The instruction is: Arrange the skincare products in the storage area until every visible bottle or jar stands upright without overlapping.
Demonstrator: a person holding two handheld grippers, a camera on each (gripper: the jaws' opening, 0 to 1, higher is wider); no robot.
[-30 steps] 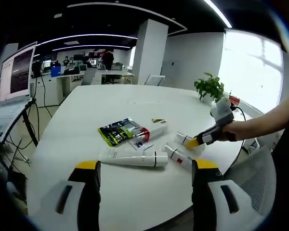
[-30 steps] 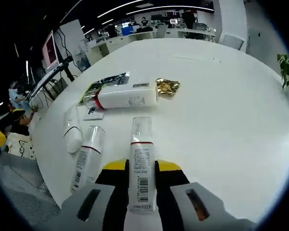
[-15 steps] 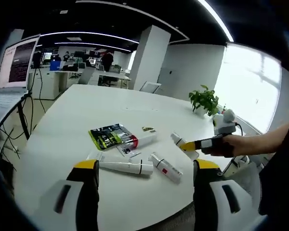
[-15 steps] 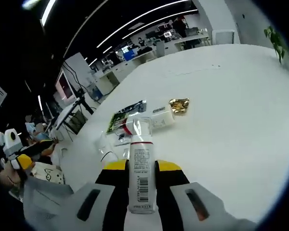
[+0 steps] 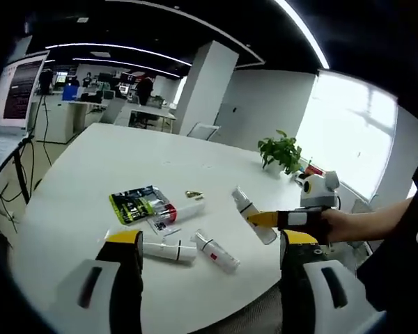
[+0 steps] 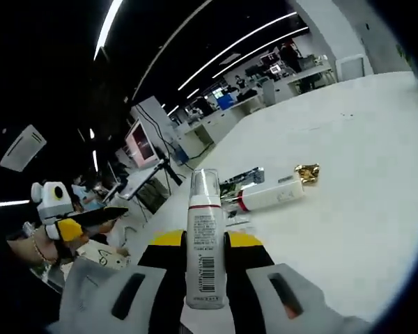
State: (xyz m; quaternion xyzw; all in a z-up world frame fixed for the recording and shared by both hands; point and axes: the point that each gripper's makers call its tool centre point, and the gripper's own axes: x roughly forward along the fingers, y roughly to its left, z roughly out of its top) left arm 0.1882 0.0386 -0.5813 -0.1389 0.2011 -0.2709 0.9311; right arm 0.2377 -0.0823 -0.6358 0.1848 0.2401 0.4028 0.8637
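Observation:
My right gripper (image 6: 205, 241) is shut on a white pump bottle (image 6: 205, 209) with a red band and a clear cap. In the left gripper view that bottle (image 5: 250, 215) hangs tilted above the white table (image 5: 83, 160), clamped in the right gripper (image 5: 265, 219) that a person's hand holds. My left gripper (image 5: 211, 239) stands open near the table's front edge, with nothing between its jaws. Beyond it lie a small red-labelled bottle (image 5: 216, 252), a long white tube (image 5: 164, 250) and a red-capped tube (image 5: 177, 211), all on their sides. The left gripper (image 6: 73, 226) enters the right gripper view from the left.
A green packet (image 5: 134, 204) and a gold sachet (image 5: 193, 194) lie by the tubes. A potted plant (image 5: 279, 149) stands at the table's far right edge. In the right gripper view the red-capped tube (image 6: 272, 197), sachet (image 6: 306, 172) and packet (image 6: 242, 179) lie on the table (image 6: 362, 174).
My right gripper has lifted the pump bottle off the table and tipped it upward. The left gripper's camera has pulled back and risen; the lying items have not moved.

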